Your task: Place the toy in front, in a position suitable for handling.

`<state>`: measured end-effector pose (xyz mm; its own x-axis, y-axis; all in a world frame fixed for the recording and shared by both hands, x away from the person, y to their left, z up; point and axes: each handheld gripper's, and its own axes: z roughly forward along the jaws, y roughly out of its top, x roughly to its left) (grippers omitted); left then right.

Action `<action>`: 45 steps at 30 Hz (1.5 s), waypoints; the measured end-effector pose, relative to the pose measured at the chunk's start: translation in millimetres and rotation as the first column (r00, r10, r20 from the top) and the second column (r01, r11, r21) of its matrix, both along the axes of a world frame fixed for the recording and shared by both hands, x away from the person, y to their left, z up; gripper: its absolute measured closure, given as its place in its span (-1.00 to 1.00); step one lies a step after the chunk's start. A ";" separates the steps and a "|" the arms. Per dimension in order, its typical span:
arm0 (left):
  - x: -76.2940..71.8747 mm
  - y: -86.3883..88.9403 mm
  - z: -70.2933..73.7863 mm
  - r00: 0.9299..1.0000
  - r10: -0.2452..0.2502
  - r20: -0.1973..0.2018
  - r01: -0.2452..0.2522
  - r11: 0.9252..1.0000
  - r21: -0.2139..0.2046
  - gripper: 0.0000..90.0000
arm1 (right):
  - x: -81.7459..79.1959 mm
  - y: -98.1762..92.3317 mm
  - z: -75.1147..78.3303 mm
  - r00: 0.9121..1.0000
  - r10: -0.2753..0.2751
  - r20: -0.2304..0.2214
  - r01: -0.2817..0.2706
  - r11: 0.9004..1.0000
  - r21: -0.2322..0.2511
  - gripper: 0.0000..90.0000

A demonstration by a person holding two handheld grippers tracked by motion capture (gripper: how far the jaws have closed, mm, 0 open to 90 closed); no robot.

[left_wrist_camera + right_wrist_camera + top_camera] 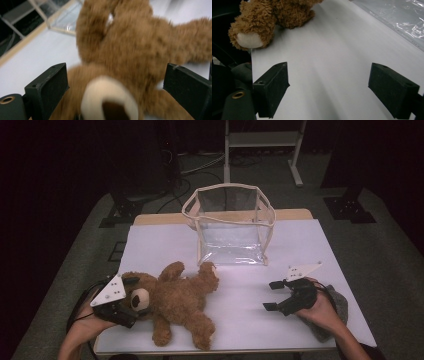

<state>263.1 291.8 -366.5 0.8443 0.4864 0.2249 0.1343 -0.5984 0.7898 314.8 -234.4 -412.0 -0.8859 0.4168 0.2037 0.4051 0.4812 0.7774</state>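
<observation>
A brown teddy bear [175, 300] lies on its back on the white table [300, 250], front left, its head toward my left gripper [131, 301]. In the left gripper view the bear's head and cream muzzle [110, 102] sit between the wide-apart jaws, and the gripper [115, 82] is open; whether the pads [50, 85] touch the fur is unclear. My right gripper [271, 295] stands open over bare table at the front right, well apart from the bear. In the right gripper view its jaws frame bare white table [332, 65], with the bear's cream-soled foot [249, 40] farther off.
An open clear plastic bag [230, 225] with cream trim stands upright at the table's back middle; it also appears as the bag [397, 17] in the right gripper view. A grey cloth-like item [340, 305] lies under the right hand. Dark floor and stand legs surround the table.
</observation>
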 end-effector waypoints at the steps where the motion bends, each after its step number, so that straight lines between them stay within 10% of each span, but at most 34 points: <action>1: 0.0 0.0 0.0 1.000 0.000 0.000 0.000 1.000 0.000 -0.89 | 0.4 1.4 0.3 1.000 0.004 -0.001 -0.004 1.000 -0.002 -0.66; 7: 4.2 20.5 -25.1 0.999 0.038 0.000 -0.038 0.999 -0.028 -0.86 | 1.5 7.5 0.0 1.000 0.025 -0.007 -0.025 1.000 -0.003 -0.66; 15: 21.1 10.3 -33.3 0.998 0.052 0.043 -0.055 0.995 0.081 -0.64 | 1.7 19.4 7.1 0.997 0.073 -0.002 -0.073 0.997 0.009 -0.66; 18: 30.4 11.4 -32.9 0.998 0.060 0.021 -0.061 0.997 0.047 -0.55 | 2.4 27.0 11.4 0.995 0.096 0.003 -0.096 0.995 0.014 -0.66; 36: 35.8 10.2 -31.2 0.999 0.044 0.015 -0.044 0.998 0.034 -0.36 | 27.3 153.2 42.2 0.943 0.334 -0.006 -0.334 0.943 0.015 -0.54; 42: 36.1 8.8 -31.1 0.999 0.047 0.011 -0.048 0.999 0.025 -0.36 | 35.7 196.8 30.1 0.936 0.350 -0.036 -0.351 0.936 -0.014 -0.44; 45: 36.9 6.2 -32.3 0.999 0.054 0.002 -0.054 0.998 0.019 -0.34 | 34.5 216.3 19.1 0.947 0.320 -0.011 -0.319 0.943 -0.098 -0.28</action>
<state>300.0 298.1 -398.8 0.8169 0.5265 0.2356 0.1656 -0.6053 0.7785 349.3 -18.1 -392.9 -0.9767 0.1293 0.1714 0.2138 0.6579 0.7221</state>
